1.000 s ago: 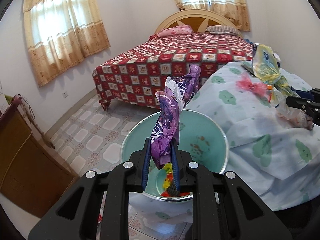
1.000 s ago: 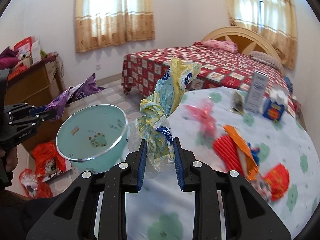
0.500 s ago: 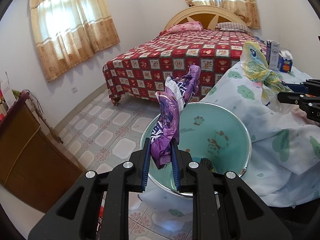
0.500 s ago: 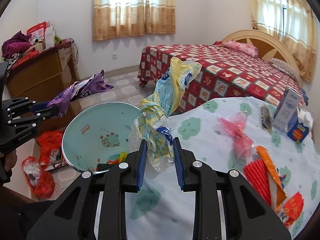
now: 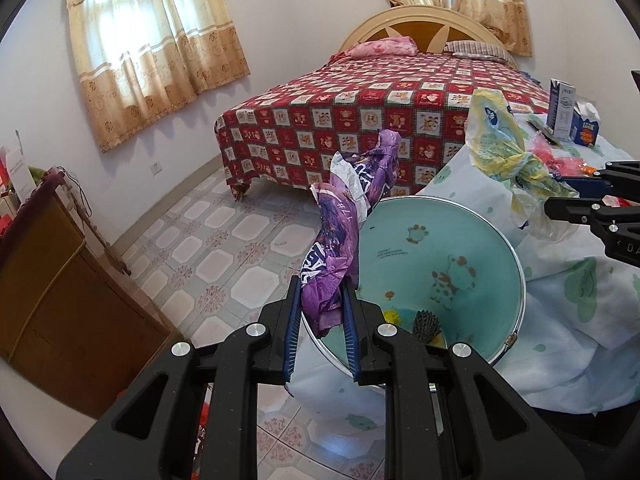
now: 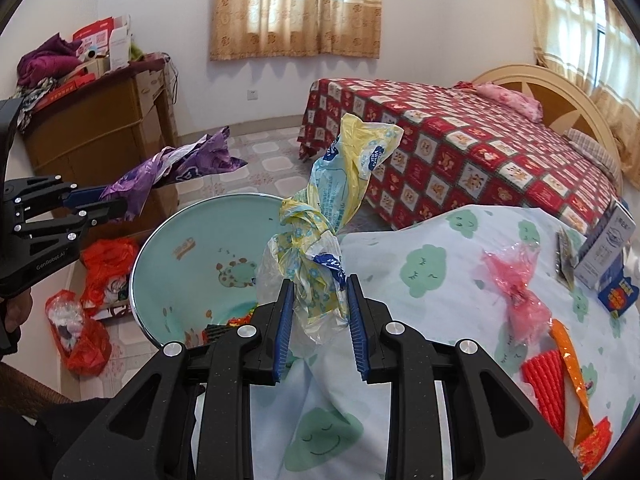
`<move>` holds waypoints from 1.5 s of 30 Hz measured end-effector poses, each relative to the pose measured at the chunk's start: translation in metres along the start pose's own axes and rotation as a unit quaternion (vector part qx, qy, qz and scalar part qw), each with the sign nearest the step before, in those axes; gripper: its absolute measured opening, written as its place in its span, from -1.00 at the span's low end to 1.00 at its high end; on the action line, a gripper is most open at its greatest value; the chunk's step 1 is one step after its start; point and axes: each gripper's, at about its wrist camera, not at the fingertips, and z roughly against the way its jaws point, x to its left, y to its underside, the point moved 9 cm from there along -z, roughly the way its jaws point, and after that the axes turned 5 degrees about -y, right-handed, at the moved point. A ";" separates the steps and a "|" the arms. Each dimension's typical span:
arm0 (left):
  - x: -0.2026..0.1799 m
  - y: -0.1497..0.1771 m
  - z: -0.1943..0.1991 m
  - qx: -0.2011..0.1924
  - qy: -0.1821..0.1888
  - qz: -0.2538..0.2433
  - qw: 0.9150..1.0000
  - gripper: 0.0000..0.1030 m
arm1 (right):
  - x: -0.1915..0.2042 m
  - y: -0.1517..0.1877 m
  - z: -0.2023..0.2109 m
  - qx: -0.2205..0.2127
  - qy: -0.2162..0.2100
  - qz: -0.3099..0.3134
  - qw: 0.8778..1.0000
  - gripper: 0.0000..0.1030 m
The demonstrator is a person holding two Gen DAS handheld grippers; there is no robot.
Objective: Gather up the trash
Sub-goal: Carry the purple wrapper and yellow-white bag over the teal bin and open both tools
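Note:
My left gripper (image 5: 320, 300) is shut on a crumpled purple wrapper (image 5: 344, 224), held above the near left rim of a teal basin (image 5: 460, 248). In the right wrist view my right gripper (image 6: 318, 292) is shut on a knotted yellow and clear plastic bag (image 6: 340, 200), which hangs just right of the basin (image 6: 188, 248), over the table's edge. A few bits of trash lie in the basin's bottom (image 5: 424, 322). The left gripper (image 6: 96, 200) with the purple wrapper (image 6: 180, 164) also shows at the left of the right wrist view.
The table (image 6: 440, 260) has a white cloth with green clouds. On it lie a pink wrapper (image 6: 516, 284), a red and orange wrapper (image 6: 560, 368) and cartons (image 6: 608, 248). A bed (image 5: 380, 112), a brown cabinet (image 5: 52, 288) and red bags (image 6: 96, 288) on the tiled floor surround it.
Both grippers have swung left with their wrappers. The basin has shifted right in the left wrist view and toward the middle in the right wrist view. Both grips are unchanged.

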 end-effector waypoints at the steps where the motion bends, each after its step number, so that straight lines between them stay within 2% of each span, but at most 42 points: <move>1: 0.000 0.000 0.000 0.000 0.000 -0.001 1.000 -0.62 | 0.001 0.000 -0.001 0.000 0.000 0.001 1.000 -0.48; 45: -0.009 0.000 0.003 -0.003 0.012 -0.003 1.000 -0.61 | 0.010 0.001 -0.007 0.007 -0.009 0.021 1.000 -0.46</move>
